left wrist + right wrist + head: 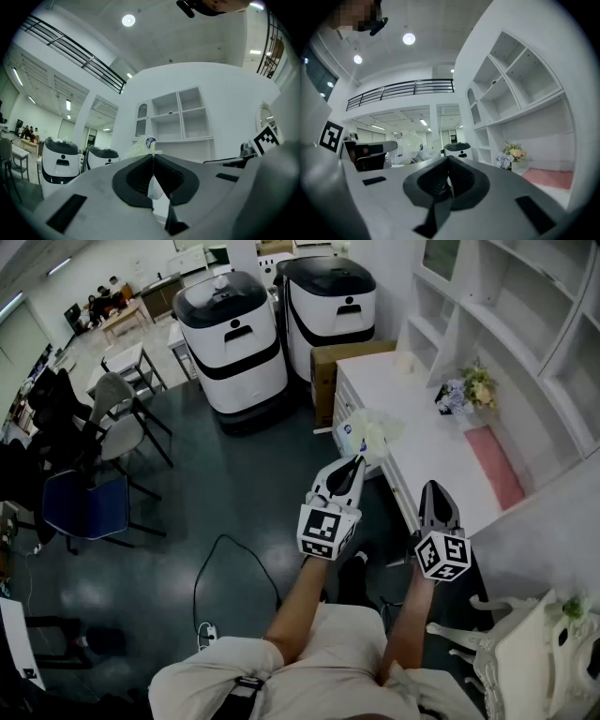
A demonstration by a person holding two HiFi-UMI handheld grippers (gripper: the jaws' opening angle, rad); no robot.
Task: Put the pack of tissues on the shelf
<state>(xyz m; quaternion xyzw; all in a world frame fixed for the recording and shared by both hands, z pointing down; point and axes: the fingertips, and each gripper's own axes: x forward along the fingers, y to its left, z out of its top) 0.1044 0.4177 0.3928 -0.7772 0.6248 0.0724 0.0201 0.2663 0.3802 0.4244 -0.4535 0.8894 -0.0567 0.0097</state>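
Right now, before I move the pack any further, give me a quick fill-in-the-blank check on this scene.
1. The pack of tissues is pinched by the gripper on the person's ____.
2. The right gripper holds ____.
3. On the white counter, a ____ mat lies near the flowers.
4. ____ white machines with black tops stand on the floor.
Missing words: left; nothing; pink; two.

Crinkly plastic-wrapped tissue pack, seemingly aloft

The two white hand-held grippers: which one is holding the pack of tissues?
The left gripper: its jaws are shut on the wrapper of the white plastic-wrapped pack of tissues. The right gripper is shut on nothing.
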